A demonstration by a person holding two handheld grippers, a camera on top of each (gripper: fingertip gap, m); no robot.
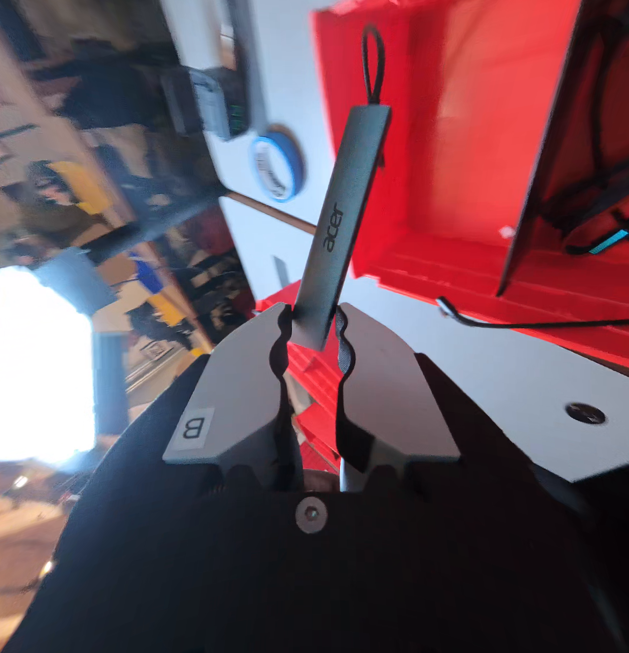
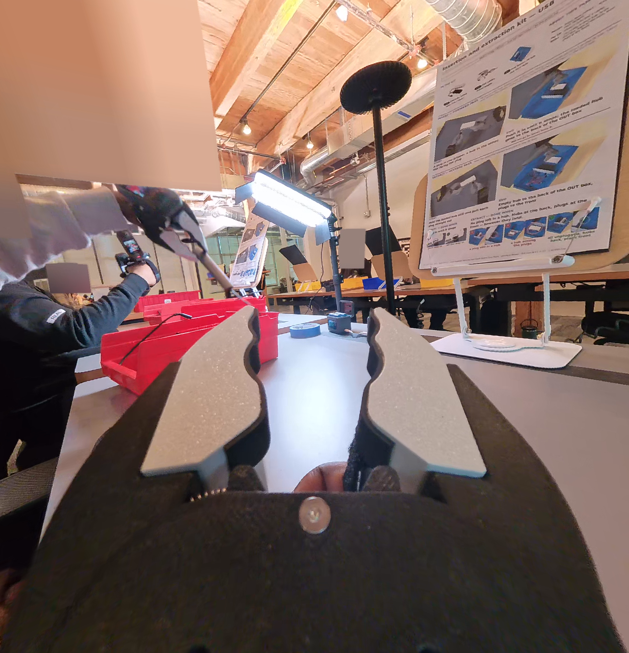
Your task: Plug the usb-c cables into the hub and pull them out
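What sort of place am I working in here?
Probably a workshop or lab set up for recording tasks: exposed wood ceiling beams, a panel light on a stand, an instruction board propped on the white table, and red bins.

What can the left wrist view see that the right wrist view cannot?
Only the left wrist view shows the black divider inside the red plastic bin and a black cable with a blue-tipped plug behind it. Only the right wrist view shows the open, empty right gripper, the instruction board on a white stand and a lit panel lamp. Both show the left gripper clamping the slim grey hub, the bin and a blue tape roll.
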